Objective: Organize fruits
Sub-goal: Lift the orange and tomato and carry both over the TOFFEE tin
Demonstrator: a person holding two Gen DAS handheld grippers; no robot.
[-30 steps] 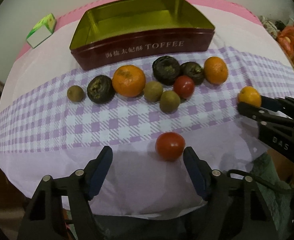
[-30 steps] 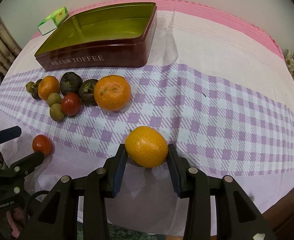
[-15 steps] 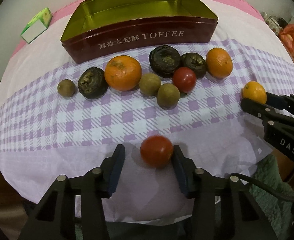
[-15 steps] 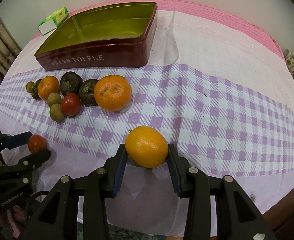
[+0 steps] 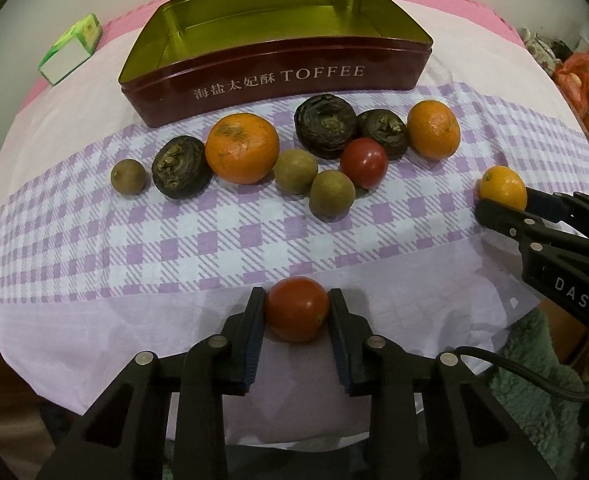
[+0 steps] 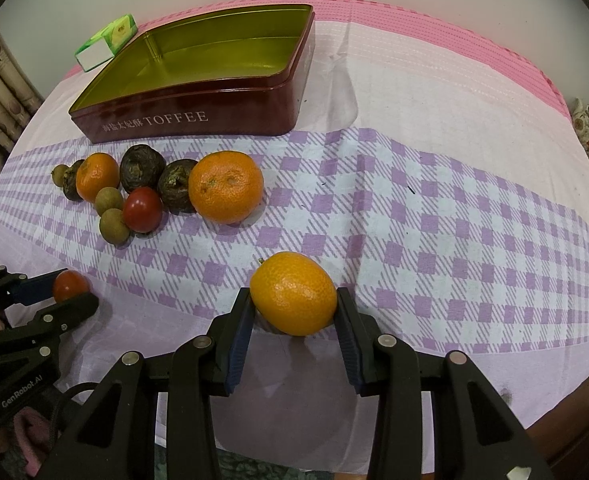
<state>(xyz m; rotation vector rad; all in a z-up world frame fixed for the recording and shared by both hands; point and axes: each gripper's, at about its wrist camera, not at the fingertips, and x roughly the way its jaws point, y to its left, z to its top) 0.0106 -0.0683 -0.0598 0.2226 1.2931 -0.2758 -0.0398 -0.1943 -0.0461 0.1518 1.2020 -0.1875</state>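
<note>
My left gripper (image 5: 296, 304) is shut on a red tomato (image 5: 296, 309) near the table's front edge; it also shows in the right wrist view (image 6: 69, 285). My right gripper (image 6: 294, 300) is shut on a small orange citrus (image 6: 293, 293), seen from the left wrist view (image 5: 503, 187) at the right. An empty red TOFFEE tin (image 5: 278, 76) with a gold inside stands at the back. In front of it lies a row of fruit: two oranges (image 5: 242, 148), dark wrinkled fruits (image 5: 325, 125), brown-green round fruits (image 5: 332, 197) and a second tomato (image 5: 364, 162).
A green and white box (image 5: 70, 49) lies at the back left beside the tin. A purple checked cloth (image 6: 434, 220) covers the table. Clutter with orange bags (image 5: 582, 76) sits off the table's right side.
My left gripper has closed its fingers on the red tomato near the front edge. My right gripper holds the citrus in the same place.
</note>
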